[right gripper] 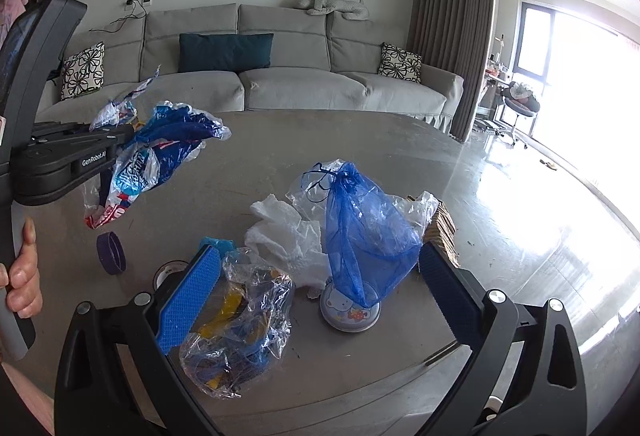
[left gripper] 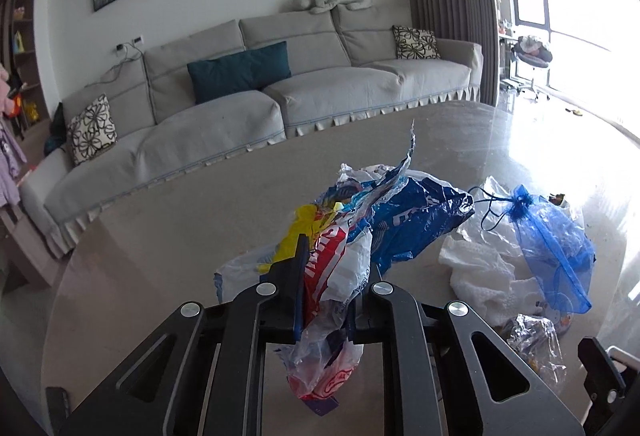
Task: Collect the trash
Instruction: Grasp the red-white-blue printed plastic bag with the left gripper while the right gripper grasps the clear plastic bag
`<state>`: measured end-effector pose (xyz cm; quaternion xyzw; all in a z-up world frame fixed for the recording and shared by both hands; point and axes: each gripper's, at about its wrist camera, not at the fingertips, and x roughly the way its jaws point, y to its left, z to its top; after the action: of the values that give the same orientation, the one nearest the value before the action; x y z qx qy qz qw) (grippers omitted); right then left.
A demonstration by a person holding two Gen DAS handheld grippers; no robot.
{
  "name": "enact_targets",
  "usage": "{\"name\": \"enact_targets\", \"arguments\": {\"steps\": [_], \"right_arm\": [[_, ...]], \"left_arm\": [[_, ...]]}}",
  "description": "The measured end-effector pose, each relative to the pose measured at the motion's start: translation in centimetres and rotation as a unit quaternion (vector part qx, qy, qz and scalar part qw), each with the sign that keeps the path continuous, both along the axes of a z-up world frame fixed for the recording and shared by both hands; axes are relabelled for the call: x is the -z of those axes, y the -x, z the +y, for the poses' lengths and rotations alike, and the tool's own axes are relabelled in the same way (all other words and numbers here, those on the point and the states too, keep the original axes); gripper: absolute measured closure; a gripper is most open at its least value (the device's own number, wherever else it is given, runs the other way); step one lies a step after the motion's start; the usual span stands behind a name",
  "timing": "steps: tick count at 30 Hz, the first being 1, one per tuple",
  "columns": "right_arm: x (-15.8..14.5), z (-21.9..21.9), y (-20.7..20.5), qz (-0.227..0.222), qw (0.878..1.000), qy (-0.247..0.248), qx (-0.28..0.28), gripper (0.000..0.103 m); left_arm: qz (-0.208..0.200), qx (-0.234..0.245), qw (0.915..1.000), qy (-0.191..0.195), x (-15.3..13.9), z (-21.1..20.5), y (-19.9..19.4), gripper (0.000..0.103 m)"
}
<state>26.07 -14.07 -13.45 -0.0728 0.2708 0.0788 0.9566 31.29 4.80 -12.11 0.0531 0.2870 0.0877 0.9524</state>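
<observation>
My left gripper [left gripper: 324, 276] is shut on a bundle of plastic wrappers [left gripper: 352, 232], red, white, yellow and blue, and holds it above the table; the bundle shows in the right wrist view [right gripper: 160, 152] at the left. My right gripper [right gripper: 320, 284] is open and empty, low over the table. Between its fingers lie a crumpled clear plastic bag [right gripper: 240, 324], a blue mesh drawstring pouch [right gripper: 364, 232] and white tissue [right gripper: 284, 236]. The pouch [left gripper: 556, 232] and tissue [left gripper: 480, 268] also show right of the left gripper.
A round tin lid with a cartoon bear [right gripper: 348, 312], a purple ring [right gripper: 111, 252], a tape roll [right gripper: 170, 270] and a woven item [right gripper: 442, 232] lie on the grey round table [right gripper: 400, 140]. A grey sofa [right gripper: 280, 76] stands behind it.
</observation>
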Motion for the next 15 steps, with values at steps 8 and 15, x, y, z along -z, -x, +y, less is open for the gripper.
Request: {"name": "enact_targets", "arguments": {"steps": [8,15], "right_arm": [[4.2,2.0,-0.3,0.048,0.999,-0.011,-0.022,0.004],[7.0,3.0,-0.9,0.096,0.995,-0.018,-0.033,0.008]], "left_arm": [[-0.01,0.009,0.9999,-0.006,-1.0,-0.1,1.9,0.087],[-0.014,0.012,0.9998,-0.009,-1.4,0.3,3.0,0.087]]}}
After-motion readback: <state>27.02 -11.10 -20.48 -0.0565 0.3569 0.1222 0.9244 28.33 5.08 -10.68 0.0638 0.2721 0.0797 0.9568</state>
